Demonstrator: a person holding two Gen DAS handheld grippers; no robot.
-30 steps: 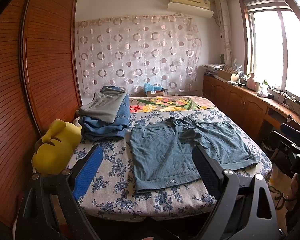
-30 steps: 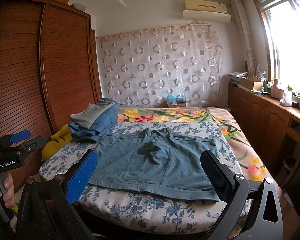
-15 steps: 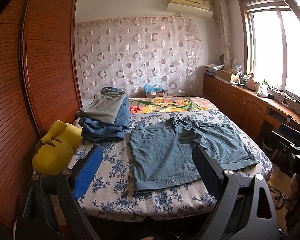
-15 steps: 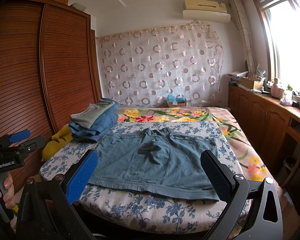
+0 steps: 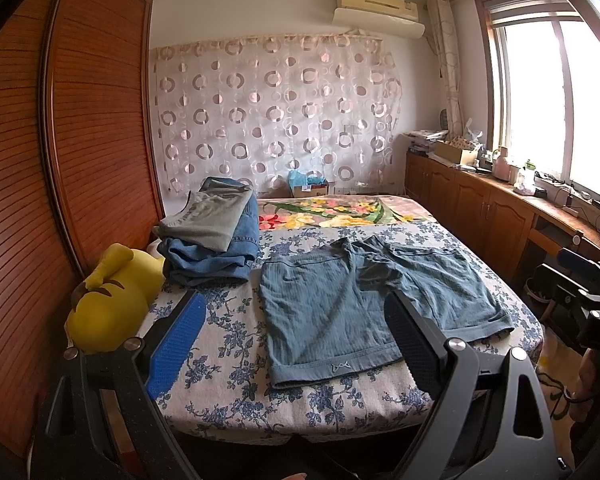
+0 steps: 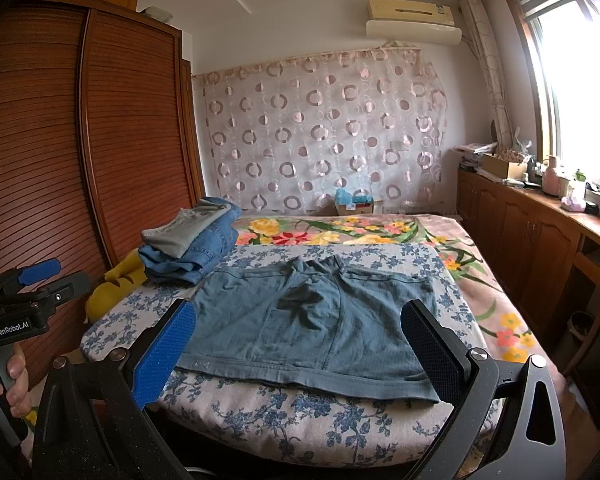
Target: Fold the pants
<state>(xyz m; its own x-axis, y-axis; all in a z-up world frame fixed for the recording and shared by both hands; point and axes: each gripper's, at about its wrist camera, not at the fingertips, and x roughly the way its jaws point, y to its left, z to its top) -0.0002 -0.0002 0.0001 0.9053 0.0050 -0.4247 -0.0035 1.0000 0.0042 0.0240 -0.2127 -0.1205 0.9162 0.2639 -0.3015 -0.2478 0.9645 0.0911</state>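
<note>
Flat teal-blue ribbed shorts (image 5: 364, 312) lie spread on the bed with the blue-floral cover (image 5: 228, 344), legs toward the near edge, waistband toward the far side. Fabric bunched and darker at the crotch; the rest lies smooth. Nothing sits on them.

Left gripper (image 5: 292, 344): jaws stand wide apart, nothing between the blue pad and the black pad, held off the bed's near edge and clear of the cloth. Right gripper (image 6: 296, 344): jaws likewise spread, empty, short of the shorts' hem. In the right wrist view a hand (image 6: 4, 380) grips the handle of the other tool at the left border.

Around the shorts:
- Stack of folded clothes, grey garment over blue denim (image 5: 212, 236), at the far left of the bed, just beside the shorts' waistband corner, not touching as far as I can tell.
- Yellow plush toy (image 5: 108, 304) wedged between the bed's left edge and the slatted brown wooden wardrobe (image 5: 80, 140).
- Bright floral quilt (image 5: 332, 212) across the far end of the bed.
- Sheer curtain with ring pattern (image 5: 276, 112) on the back wall; cardboard box (image 5: 308, 188) below it.
- Wooden cabinets with a cluttered top (image 5: 500, 196) along the window side.
</note>
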